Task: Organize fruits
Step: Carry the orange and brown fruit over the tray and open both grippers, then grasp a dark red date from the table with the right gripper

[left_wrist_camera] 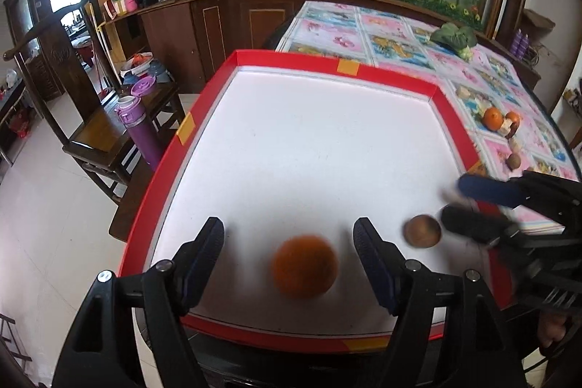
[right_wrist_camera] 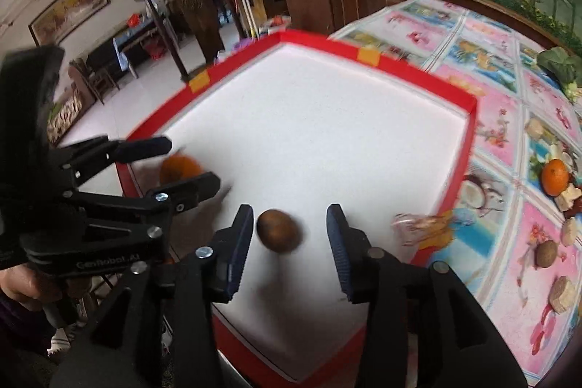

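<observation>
A red-rimmed white tray (left_wrist_camera: 291, 59) (right_wrist_camera: 469, 111) lies on the table. An orange (left_wrist_camera: 305, 266) sits on the tray floor near its front, between the fingers of my open left gripper (left_wrist_camera: 289, 235), not touched. A brown kiwi (right_wrist_camera: 278, 231) sits between the fingers of my open right gripper (right_wrist_camera: 290, 224), free of the pads; it also shows in the left wrist view (left_wrist_camera: 422, 231). In the right wrist view the orange (right_wrist_camera: 178, 168) lies inside the left gripper (right_wrist_camera: 192, 162). The right gripper (left_wrist_camera: 451, 202) shows at the right of the left wrist view.
On the flowered tablecloth (right_wrist_camera: 509, 140) right of the tray lie another orange (right_wrist_camera: 554, 176) (left_wrist_camera: 493, 118), another kiwi (right_wrist_camera: 546, 253) (left_wrist_camera: 513, 161), pale food pieces (right_wrist_camera: 562, 290) and a green vegetable (left_wrist_camera: 456, 37). A wooden chair (left_wrist_camera: 105, 133) with a purple flask (left_wrist_camera: 140, 126) stands left.
</observation>
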A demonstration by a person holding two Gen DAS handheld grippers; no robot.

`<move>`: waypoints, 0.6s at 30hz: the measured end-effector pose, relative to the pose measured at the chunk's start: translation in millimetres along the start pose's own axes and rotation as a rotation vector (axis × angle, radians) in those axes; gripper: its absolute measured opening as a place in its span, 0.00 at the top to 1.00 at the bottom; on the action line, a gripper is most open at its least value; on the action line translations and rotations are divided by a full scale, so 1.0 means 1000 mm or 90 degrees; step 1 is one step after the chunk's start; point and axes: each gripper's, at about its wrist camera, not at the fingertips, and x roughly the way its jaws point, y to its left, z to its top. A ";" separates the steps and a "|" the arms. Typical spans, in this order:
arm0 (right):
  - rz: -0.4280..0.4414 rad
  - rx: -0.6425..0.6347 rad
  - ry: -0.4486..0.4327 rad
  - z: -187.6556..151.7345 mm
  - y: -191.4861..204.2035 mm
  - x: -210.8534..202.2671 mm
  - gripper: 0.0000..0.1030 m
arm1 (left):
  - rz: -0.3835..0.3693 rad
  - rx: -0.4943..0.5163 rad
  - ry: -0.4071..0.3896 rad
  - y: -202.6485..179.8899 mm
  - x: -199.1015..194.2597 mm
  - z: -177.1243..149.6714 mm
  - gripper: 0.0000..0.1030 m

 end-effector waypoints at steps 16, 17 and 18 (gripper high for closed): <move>-0.080 -0.004 -0.023 -0.060 -0.061 -0.067 0.53 | -0.047 0.053 -0.053 -0.037 -0.025 0.005 0.28; -0.078 -0.015 -0.020 -0.060 -0.057 -0.066 0.53 | -0.048 0.055 -0.053 -0.039 -0.026 0.005 0.28; -0.078 -0.028 -0.019 -0.060 -0.052 -0.062 0.53 | -0.049 0.058 -0.054 -0.041 -0.027 0.005 0.28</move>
